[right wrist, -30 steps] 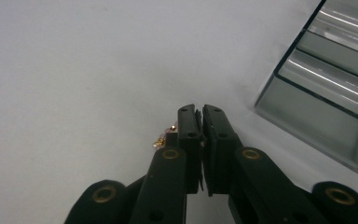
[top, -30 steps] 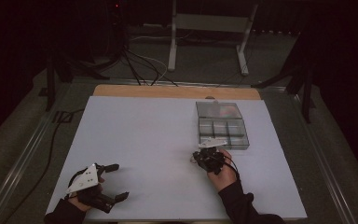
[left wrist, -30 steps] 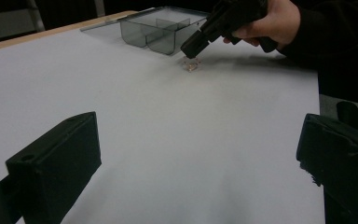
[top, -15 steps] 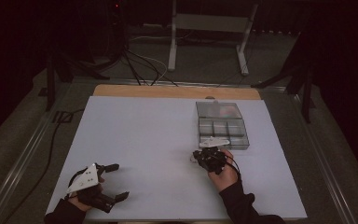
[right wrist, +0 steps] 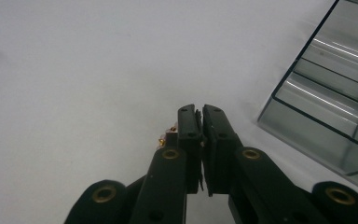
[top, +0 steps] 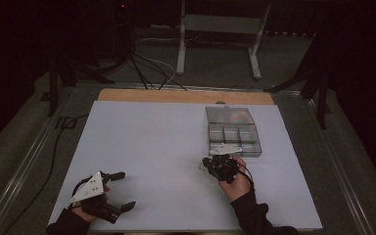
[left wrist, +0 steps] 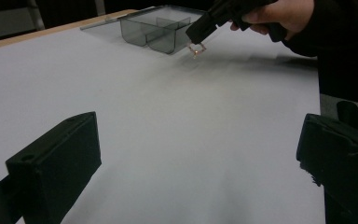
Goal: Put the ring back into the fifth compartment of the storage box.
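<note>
In the high view, a white bench [top: 166, 147] takes up the middle of the frame. A clear compartment box [top: 232, 131] sits at its upper right. The right gripper [top: 206, 164] is just below the box's near edge, lower right of centre, held by a hand [top: 235, 181]. The left gripper [top: 120, 191] rests at the lower left, its jaws spread wide with nothing between them.

In the left gripper view, two black jaws stand far apart at the bottom corners over bare bench. At the upper right, the right gripper [left wrist: 196, 39] carries a small thin part [left wrist: 196, 48] with a gold glint, beside the box [left wrist: 161, 29].

In the right gripper view, the jaws are pressed nearly together on the thin part [right wrist: 170, 135], whose gold edge pokes out to their left. The box [right wrist: 340, 107] lies along the right edge.
</note>
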The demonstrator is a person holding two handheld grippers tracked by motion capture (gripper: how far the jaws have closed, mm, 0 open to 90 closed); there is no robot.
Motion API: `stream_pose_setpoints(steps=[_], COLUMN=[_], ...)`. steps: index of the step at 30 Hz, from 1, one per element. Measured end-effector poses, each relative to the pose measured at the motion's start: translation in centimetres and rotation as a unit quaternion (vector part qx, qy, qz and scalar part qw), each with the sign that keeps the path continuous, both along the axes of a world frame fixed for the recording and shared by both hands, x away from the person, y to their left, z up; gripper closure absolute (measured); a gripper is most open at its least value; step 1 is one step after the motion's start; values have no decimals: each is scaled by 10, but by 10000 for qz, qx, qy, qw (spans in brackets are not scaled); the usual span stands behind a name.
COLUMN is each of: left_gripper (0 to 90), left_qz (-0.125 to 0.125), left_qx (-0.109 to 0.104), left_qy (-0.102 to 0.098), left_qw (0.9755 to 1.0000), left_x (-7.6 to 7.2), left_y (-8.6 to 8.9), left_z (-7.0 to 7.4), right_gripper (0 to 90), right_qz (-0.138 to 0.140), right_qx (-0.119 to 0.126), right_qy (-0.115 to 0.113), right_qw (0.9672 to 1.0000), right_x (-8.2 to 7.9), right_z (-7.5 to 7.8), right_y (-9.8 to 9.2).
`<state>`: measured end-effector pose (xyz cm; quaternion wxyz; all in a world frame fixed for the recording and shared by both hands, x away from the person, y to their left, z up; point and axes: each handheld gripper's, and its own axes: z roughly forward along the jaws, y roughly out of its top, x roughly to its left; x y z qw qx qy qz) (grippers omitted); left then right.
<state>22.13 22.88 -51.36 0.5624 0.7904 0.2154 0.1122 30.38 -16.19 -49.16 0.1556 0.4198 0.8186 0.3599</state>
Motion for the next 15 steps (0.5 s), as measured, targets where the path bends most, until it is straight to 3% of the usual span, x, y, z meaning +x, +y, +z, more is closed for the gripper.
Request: stream_pose_setpoints(steps=[15], left_gripper=[10], left_qz=[-4], left_qx=[6], left_qy=[2], left_qw=[10000], left_x=[0], left_y=[0], left_z=[0], right_gripper=[870], right_qz=[-72], right_qx=[28], right_qy=[-77], right_qw=[9999], right_x=[3], right_z=[9], right_y=[-6])
